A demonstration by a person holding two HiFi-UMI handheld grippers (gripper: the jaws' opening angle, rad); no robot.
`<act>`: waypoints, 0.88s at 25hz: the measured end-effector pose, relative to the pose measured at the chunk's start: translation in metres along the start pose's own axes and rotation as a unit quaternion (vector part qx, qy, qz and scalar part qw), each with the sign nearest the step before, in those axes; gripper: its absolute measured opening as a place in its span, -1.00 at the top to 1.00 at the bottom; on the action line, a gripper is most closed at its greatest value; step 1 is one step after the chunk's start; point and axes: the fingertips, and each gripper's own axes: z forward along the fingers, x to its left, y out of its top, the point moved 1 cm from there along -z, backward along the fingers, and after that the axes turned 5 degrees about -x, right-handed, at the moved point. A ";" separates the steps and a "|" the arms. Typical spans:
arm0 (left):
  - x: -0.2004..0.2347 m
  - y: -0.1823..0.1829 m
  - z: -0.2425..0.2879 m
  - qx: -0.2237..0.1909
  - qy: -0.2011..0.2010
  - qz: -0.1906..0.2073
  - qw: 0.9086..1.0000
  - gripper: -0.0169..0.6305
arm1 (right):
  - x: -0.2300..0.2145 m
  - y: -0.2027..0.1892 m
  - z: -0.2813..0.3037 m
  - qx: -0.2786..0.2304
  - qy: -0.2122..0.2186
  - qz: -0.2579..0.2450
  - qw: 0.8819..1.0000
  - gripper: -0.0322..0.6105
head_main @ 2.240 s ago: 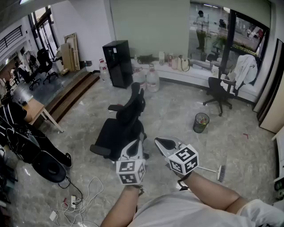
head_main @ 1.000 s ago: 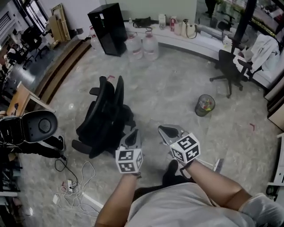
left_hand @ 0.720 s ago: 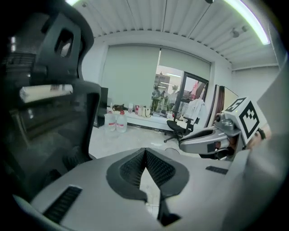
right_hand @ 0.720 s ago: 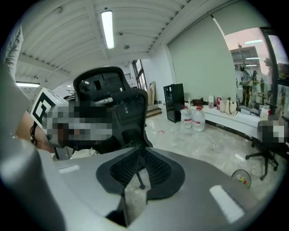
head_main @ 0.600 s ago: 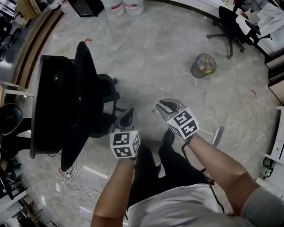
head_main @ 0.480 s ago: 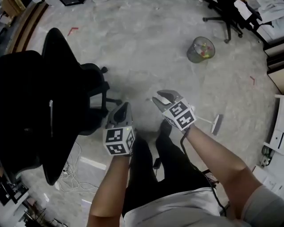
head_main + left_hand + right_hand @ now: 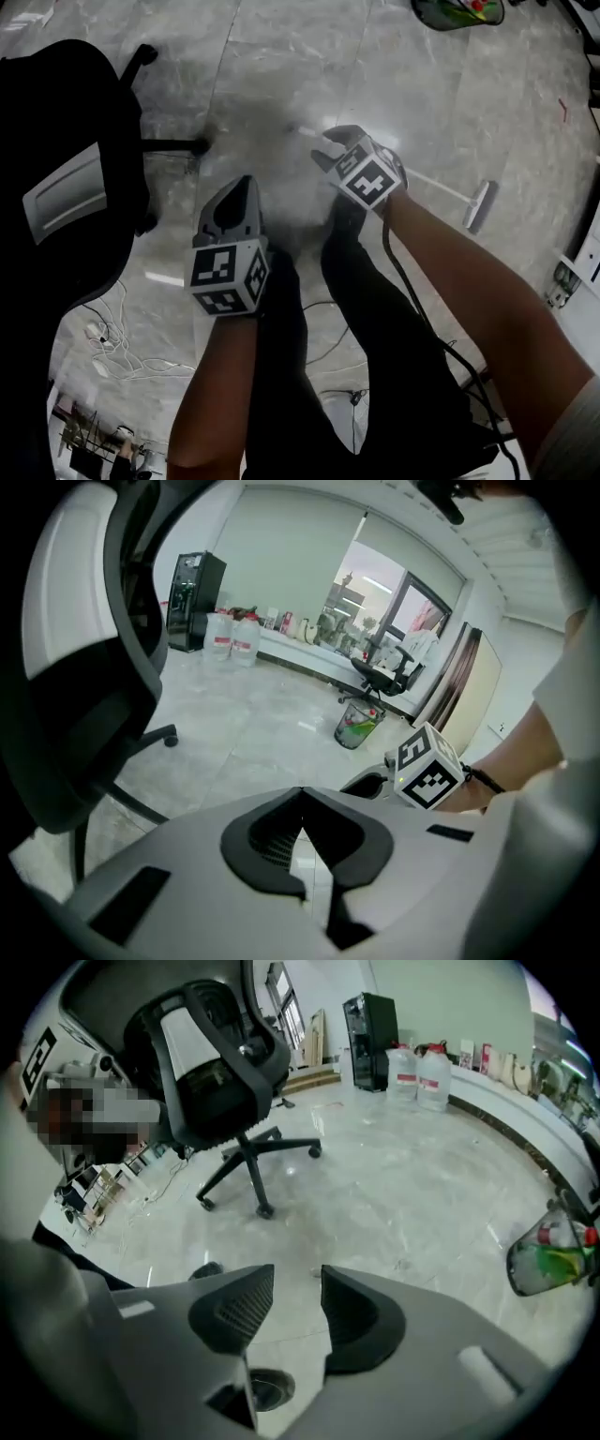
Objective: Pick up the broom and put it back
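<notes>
Seeing broom (image 7: pixel 441 185) only in head view, handle partly behind right gripper (image 7: pixel 328 150). Reading right jaws opening, empty; left gripper (image 7: pixel 300 799) closed, empty.

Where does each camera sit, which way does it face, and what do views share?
Head view: on the person's head, facing steeply down at the grey marble floor; shows forearms, legs, left tool, right tool, white-handled broom.
Left gripper view: on the left tool, looking along shut jaws toward windows; right tool's marker cube shows.
Right gripper view: on the right tool, looking past opening, empty jaws at the black office chair.
Shared: all show that chair and the wire mesh waste bin.
</notes>
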 end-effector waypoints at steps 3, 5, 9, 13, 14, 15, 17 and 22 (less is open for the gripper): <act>0.018 -0.049 0.044 0.013 -0.011 -0.002 1.000 0.93 | -0.006 -0.051 0.064 0.047 0.020 -0.013 0.999 0.49; 0.032 -0.075 0.069 0.016 -0.018 0.004 1.000 0.93 | -0.013 -0.083 0.103 0.073 0.027 -0.027 0.997 0.49; 0.066 -0.120 0.104 0.017 -0.015 0.004 1.000 0.93 | -0.036 -0.133 0.168 0.106 0.014 -0.054 0.993 0.49; 0.097 -0.153 0.132 0.015 -0.017 0.000 1.000 0.93 | -0.064 -0.163 0.222 0.127 -0.010 -0.064 0.990 0.49; 0.101 -0.162 0.135 0.015 -0.018 -0.001 1.000 0.93 | -0.069 -0.170 0.233 0.132 -0.016 -0.067 0.989 0.49; 0.103 -0.170 0.136 0.017 -0.017 -0.002 1.000 0.93 | -0.069 -0.177 0.240 0.138 -0.019 -0.069 0.988 0.49; 0.106 -0.177 0.137 0.019 -0.017 -0.002 1.000 0.93 | -0.070 -0.188 0.249 0.149 -0.025 -0.074 0.986 0.49; 0.108 -0.171 0.143 0.015 -0.025 -0.003 1.000 0.93 | -0.079 -0.190 0.254 0.152 -0.042 -0.091 0.983 0.60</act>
